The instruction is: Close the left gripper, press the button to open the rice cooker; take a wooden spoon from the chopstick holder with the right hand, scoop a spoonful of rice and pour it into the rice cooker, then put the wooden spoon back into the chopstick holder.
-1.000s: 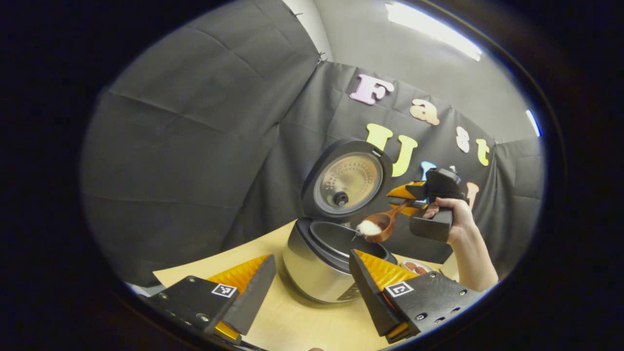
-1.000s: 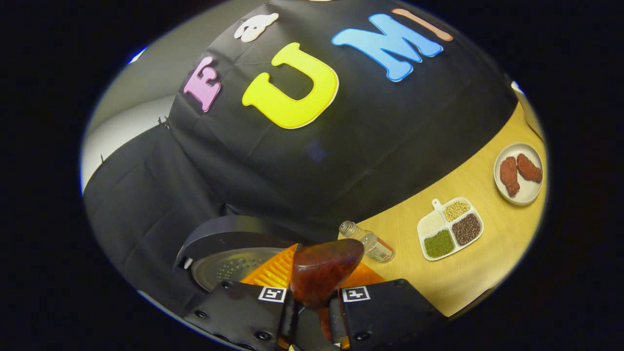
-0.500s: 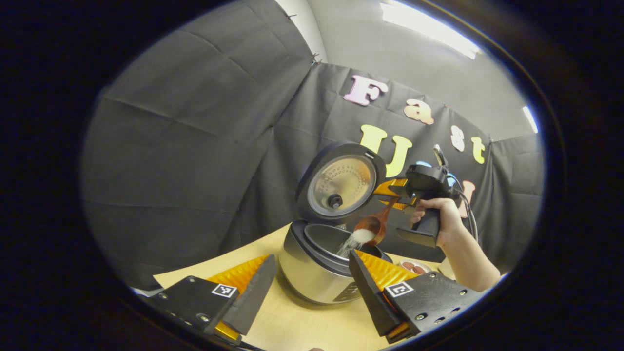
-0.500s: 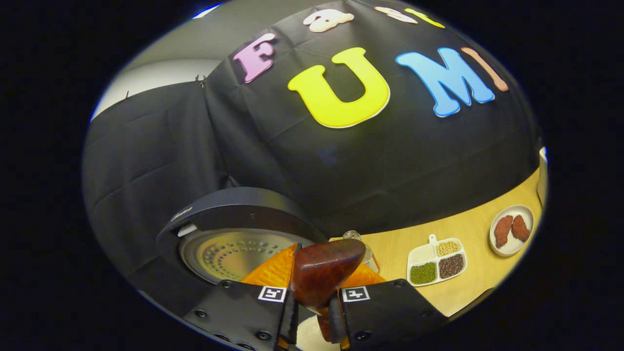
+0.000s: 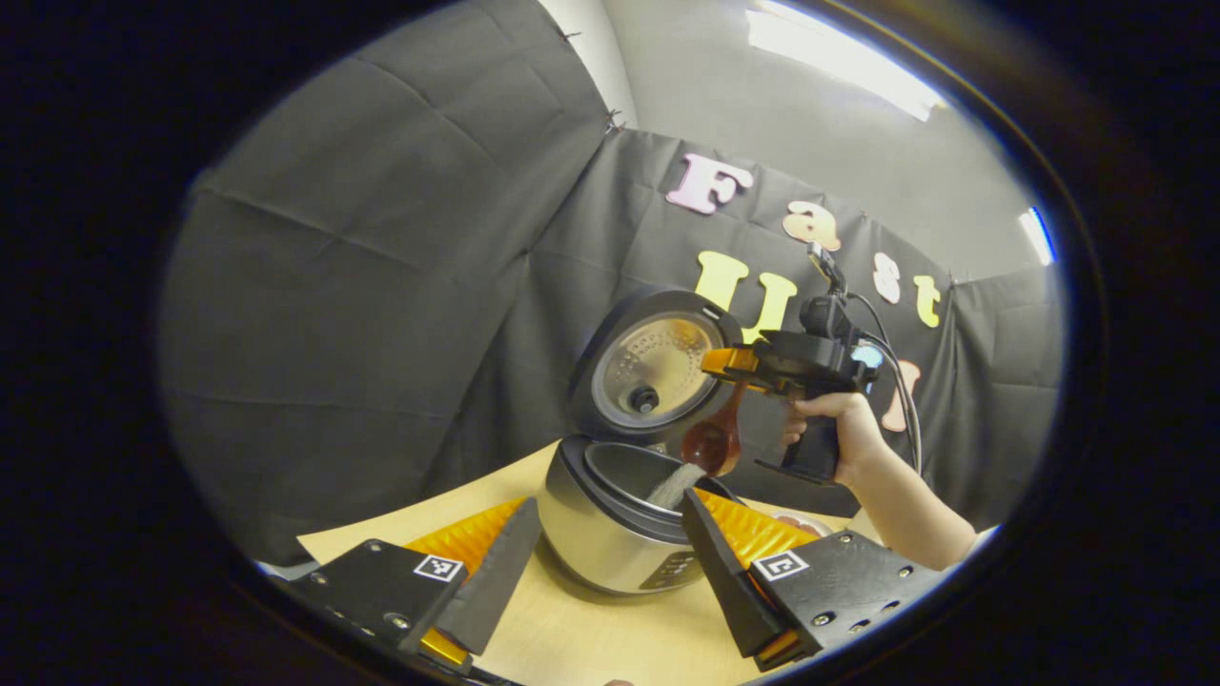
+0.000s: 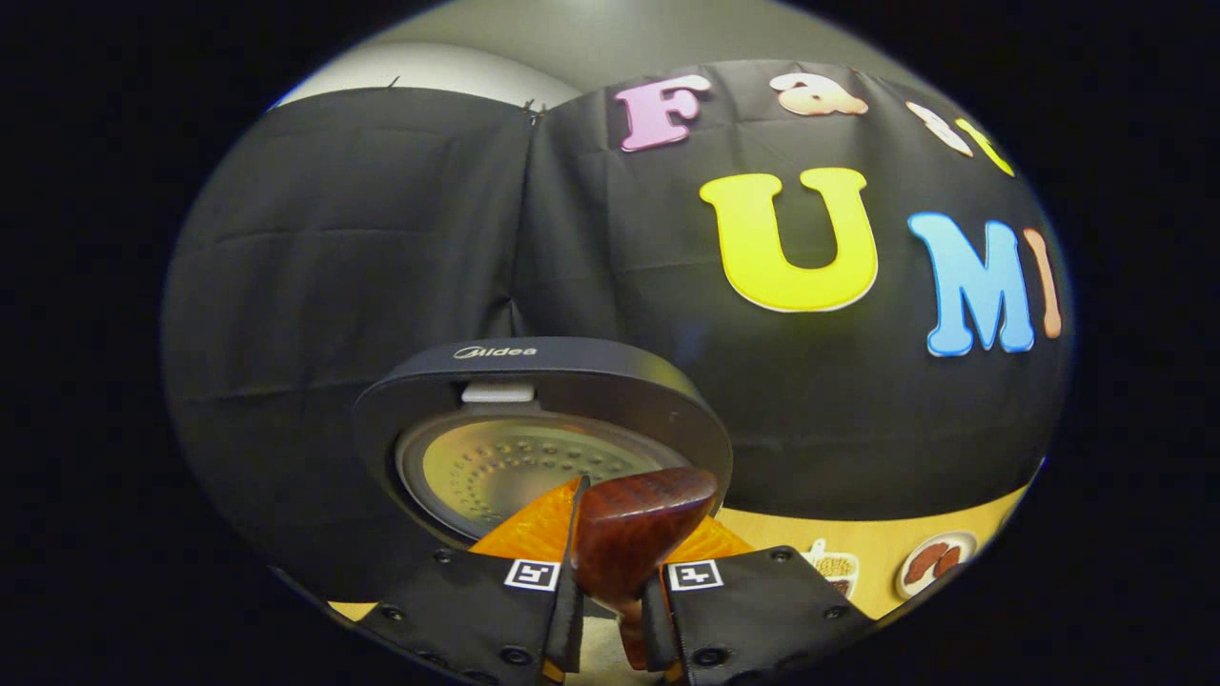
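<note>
The silver rice cooker [image 5: 596, 538] stands open on the table, its round lid [image 5: 656, 370] tilted up behind the pot. Above the pot a hand holds my right gripper [image 5: 729, 362], shut on the handle of the wooden spoon [image 5: 710, 443]. The spoon's bowl hangs steeply downward and white rice [image 5: 672, 486] streams from it into the pot. In the right gripper view the spoon's handle end [image 6: 634, 529] sticks up between the closed fingers of my right gripper [image 6: 620, 557], with the lid [image 6: 534, 429] right ahead. My left gripper [image 5: 605, 562] is open in front of the cooker, holding nothing.
The wooden table [image 5: 591, 638] runs under the cooker, with black cloth walls close behind it. At the far right of the table lie a divided dish of grains [image 6: 834, 564] and a plate with red-brown pieces [image 6: 934, 557].
The right gripper has rolled the spoon from level to steeply downward, and the rice now pours into the pot. The left gripper has stayed put and open.
</note>
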`<state>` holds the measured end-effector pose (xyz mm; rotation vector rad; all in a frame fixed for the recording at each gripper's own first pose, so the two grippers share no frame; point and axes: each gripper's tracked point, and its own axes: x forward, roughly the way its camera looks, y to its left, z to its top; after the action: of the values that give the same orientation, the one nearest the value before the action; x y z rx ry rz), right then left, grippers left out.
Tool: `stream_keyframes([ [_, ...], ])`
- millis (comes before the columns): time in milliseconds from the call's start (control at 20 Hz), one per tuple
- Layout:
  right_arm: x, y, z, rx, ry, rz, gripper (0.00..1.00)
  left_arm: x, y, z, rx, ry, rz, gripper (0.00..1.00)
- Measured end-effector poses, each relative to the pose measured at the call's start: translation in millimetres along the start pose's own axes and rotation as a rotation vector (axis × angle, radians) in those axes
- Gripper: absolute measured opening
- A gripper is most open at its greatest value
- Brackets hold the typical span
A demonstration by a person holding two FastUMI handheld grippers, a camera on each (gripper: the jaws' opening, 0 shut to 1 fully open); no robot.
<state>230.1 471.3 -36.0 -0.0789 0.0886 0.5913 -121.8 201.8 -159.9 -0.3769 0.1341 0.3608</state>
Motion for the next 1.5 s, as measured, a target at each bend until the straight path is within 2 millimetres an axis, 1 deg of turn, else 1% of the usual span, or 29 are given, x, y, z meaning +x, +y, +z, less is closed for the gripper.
stream_keyframes([
  [100, -1.0, 5.6, -6.8, -0.033, 0.011, 0.013, 0.27, -1.5, 1.3, -0.1, 0.001, 0.001, 0.003, 0.94],
  [200, -2.9, 9.6, -11.8, -0.054, 0.024, 0.025, 0.27, -4.0, 2.0, 2.1, 0.008, -0.001, 0.003, 0.92],
  [300, -6.6, 12.7, -11.7, -0.091, 0.016, 0.037, 0.28, -6.8, 1.3, 4.7, 0.012, -0.008, 0.001, 0.94],
  [450, -15.4, 23.0, -6.7, -0.114, -0.017, 0.067, 0.27, -9.4, 0.3, 5.1, 0.008, -0.01, -0.002, 0.92],
  [550, -23.7, 24.4, -2.0, -0.104, -0.026, 0.078, 0.27, -11.5, -1.8, 4.3, 0.002, -0.01, -0.005, 0.92],
  [600, -29.1, 24.8, 0.9, -0.082, -0.032, 0.086, 0.25, -12.3, -3.2, 3.1, 0.0, -0.007, -0.006, 0.92],
  [650, -36.1, 24.5, 3.6, -0.056, -0.037, 0.095, 0.25, -12.8, -4.9, 2.7, -0.001, -0.008, -0.007, 0.94],
  [700, -44.3, 21.8, 8.0, -0.027, -0.043, 0.1, 0.28, -14.0, -7.1, 3.3, -0.002, -0.008, -0.008, 0.94],
  [750, -52.5, 18.0, 12.9, 0.001, -0.049, 0.106, 0.25, -15.3, -8.7, 4.5, 0.0, -0.009, -0.009, 0.94],
  [800, -62.3, 14.1, 19.2, 0.026, -0.058, 0.11, 0.27, -16.4, -11.0, 4.8, 0.003, -0.013, -0.01, 0.94],
  [900, -83.1, 0.3, 31.8, 0.067, -0.085, 0.11, 0.27, -18.3, -16.5, 7.0, 0.005, -0.019, -0.015, 0.94],
  [950, -96.7, -6.4, 39.7, 0.09, -0.105, 0.116, 0.27, -19.9, -21.6, 6.6, 0.005, -0.017, -0.021, 0.94],
  [1000, -111.7, -15.9, 46.7, 0.12, -0.135, 0.121, 0.25, -20.4, -26.4, 5.6, 0.005, -0.017, -0.029, 0.94],
  [1050, -127.9, -28.6, 54.0, 0.155, -0.166, 0.116, 0.27, -22.0, -31.1, 4.9, 0.007, -0.018, -0.033, 0.92],
  [1150, -160.2, -60.9, 60.1, 0.209, -0.205, 0.078, 0.27, -22.2, -37.0, 3.6, 0.01, -0.02, -0.034, 0.92],
  [1250, -192.7, -91.2, 59.6, 0.243, -0.223, 0.041, 0.27, -18.2, -47.6, -4.3, 0.009, -0.005, -0.045, 0.92],
  [1300, -211.6, -105.2, 62.0, 0.259, -0.249, 0.025, 0.27, -16.4, -52.9, -6.5, 0.004, 0.001, -0.052, 0.94],
  [1350, -230.9, -120.8, 63.4, 0.276, -0.275, 0.004, 0.27, -14.3, -59.1, -8.1, -0.003, 0.003, -0.064, 0.93],
  [1450, -268.1, -151.7, 61.6, 0.301, -0.318, -0.05, 0.27, -11.7, -74.3, -14.7, -0.007, 0.016, -0.093, 0.94],
  [1500, -285.4, -169.2, 59.0, 0.307, -0.328, -0.09, 0.27, -9.2, -78.6, -17.2, -0.008, 0.022, -0.096, 0.92],
])
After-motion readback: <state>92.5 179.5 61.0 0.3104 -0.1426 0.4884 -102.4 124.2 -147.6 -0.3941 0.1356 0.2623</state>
